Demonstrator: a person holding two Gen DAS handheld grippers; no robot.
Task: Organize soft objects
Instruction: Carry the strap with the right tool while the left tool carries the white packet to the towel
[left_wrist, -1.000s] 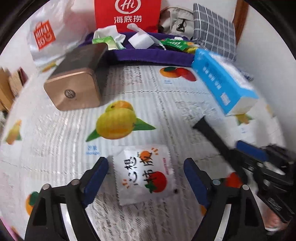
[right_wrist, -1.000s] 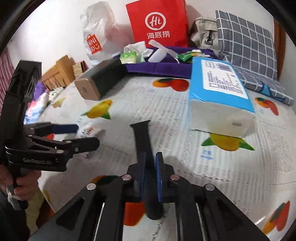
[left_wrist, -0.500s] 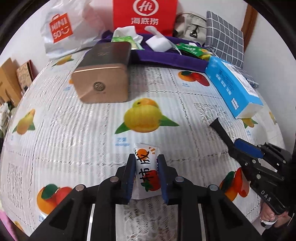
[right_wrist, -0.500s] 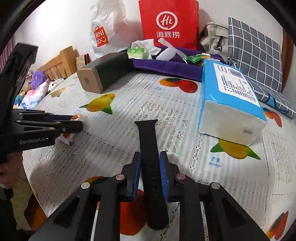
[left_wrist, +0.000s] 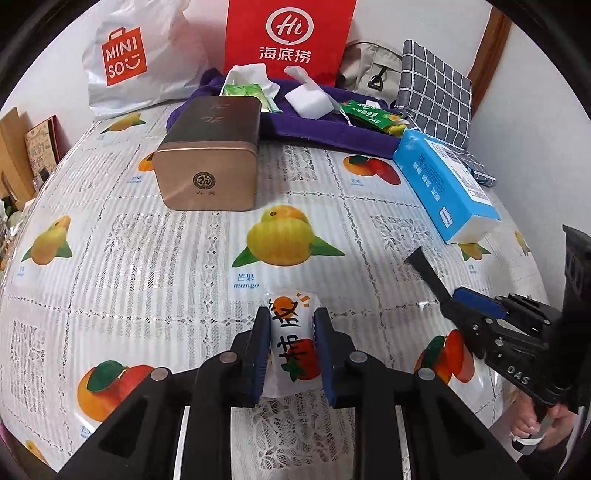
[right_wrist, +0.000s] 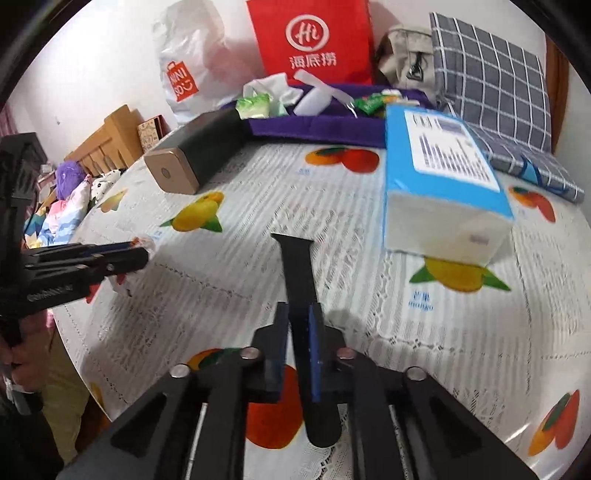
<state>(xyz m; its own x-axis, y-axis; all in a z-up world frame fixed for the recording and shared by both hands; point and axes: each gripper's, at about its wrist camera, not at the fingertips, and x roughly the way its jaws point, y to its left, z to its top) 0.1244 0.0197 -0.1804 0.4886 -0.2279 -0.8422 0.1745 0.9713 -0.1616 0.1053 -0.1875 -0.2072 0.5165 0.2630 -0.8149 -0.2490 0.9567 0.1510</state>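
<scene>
the left gripper (left_wrist: 290, 325) pinches a small white snack packet (left_wrist: 294, 343) printed with orange and red fruit, its blue pads pressed on both sides of the packet, which is squeezed narrow between them just above the fruit-print tablecloth (left_wrist: 110, 258). in the right wrist view the right gripper (right_wrist: 298, 325) has a black strap (right_wrist: 301, 291) between its blue pads; the jaws are easing apart, yet the pads still touch the strap's sides, and the strap's wider end juts forward over the cloth. each gripper shows in the other's view: the right one at the right edge of the left view with the strap sticking out, the left one at the left edge of the right view with the packet.

further on, a gold tin box (left_wrist: 208, 162) lies on the cloth to the left, and a blue tissue pack (right_wrist: 439, 184) lies to the right. behind them a purple cloth tray (left_wrist: 325, 133) holds a white sponge block (left_wrist: 308, 103), green sachets (left_wrist: 369, 116) and crumpled white wrapping. at the back, against the wall, stand a red paper bag (left_wrist: 290, 37), a white miniso bag (left_wrist: 125, 62), a beige pouch (right_wrist: 404, 57) and a grey checked cushion (right_wrist: 487, 85).
</scene>
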